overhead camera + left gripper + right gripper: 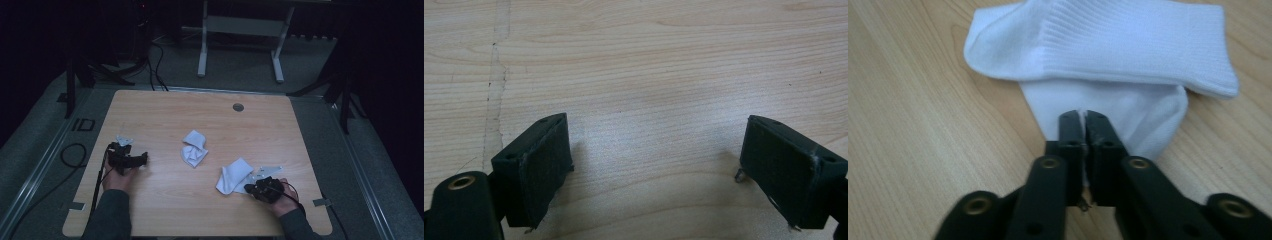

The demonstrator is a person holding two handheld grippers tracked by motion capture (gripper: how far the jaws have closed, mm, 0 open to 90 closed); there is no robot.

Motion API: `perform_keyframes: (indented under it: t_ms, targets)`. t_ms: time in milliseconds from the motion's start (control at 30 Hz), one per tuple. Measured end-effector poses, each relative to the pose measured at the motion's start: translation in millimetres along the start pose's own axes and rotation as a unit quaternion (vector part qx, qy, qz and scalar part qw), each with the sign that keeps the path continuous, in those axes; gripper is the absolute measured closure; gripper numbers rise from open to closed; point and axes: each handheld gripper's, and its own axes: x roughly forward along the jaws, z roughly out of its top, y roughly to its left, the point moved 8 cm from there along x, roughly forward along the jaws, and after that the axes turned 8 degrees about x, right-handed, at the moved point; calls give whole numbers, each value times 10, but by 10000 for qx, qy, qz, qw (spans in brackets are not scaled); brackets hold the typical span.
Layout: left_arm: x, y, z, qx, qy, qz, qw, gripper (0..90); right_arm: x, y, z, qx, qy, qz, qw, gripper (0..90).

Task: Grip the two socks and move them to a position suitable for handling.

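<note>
Two white socks lie on the wooden table (165,210). One sock (194,149) rests crumpled near the middle. The other sock (234,175) (1118,55) lies folded toward the front right, and my right gripper (248,188) (1082,120) is shut on its near edge, with a thin line of white cloth showing between the closed jaws. My left gripper (143,158) (656,165) hovers low over bare wood at the front left, jaws wide apart with nothing between them, well left of the middle sock.
A round grey cable grommet (238,107) sits near the table's far edge. Black cables (75,155) trail on the floor to the left. A white desk frame (240,40) stands beyond the table. Dark stand legs flank both sides.
</note>
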Motion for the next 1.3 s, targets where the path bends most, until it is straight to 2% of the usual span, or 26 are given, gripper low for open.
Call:
perform_keyframes:
  t_ms: [100, 167, 200, 267, 367, 467, 567, 667, 833, 1000, 1067, 1167, 1233, 1300]
  targets:
    - [0, 0, 0, 0, 0, 0, 10000, 130, -65, 4, 73, -52, -114, -85, 9999, 762]
    - [0, 0, 0, 0, 1, 0, 10000, 130, -65, 4, 73, -52, -114, -85, 9999, 762]
    - [0, 0, 0, 2, 1, 0, 10000, 130, -103, -9, 113, -29, -200, -123, 9997, 749]
    - [0, 0, 0, 2, 0, -1, 10000, 130, -187, -96, 214, 59, -400, -259, 9988, 715]
    - [0, 0, 0, 1, 1, 0, 10000, 130, -221, -222, 292, 229, -488, -477, 9974, 696]
    - [0, 0, 0, -2, 0, 0, 10000, 130, -171, -387, 354, 476, -483, -666, 9955, 674]
    - [0, 0, 0, 0, 0, 0, 10000, 131, -119, -454, 366, 588, -427, -743, 9946, 670]
    - [0, 0, 0, 0, 0, 0, 10000, 130, -43, -512, 387, 735, -396, -748, 9937, 657]
    - [0, 0, 0, 2, -1, -1, 10000, 130, 60, -552, 422, 994, -298, -617, 9927, 641]
    - [0, 0, 0, 0, 0, -1, 10000, 130, 189, -559, 393, 984, -29, -689, 9928, 690]
    - [0, 0, 0, 0, 0, 0, 10000, 130, 209, -559, 397, 992, -11, -722, 9924, 755]
    - [0, 0, 0, 0, 0, 0, 10000, 130, 208, -558, 398, 988, -5, -726, 9925, 776]
    - [0, 0, 0, 1, -1, -1, 10000, 130, 192, -554, 410, 982, -27, -715, 9926, 841]
    - [0, 0, 0, 0, 0, -1, 10000, 130, 171, -547, 422, 957, -63, -738, 9926, 854]
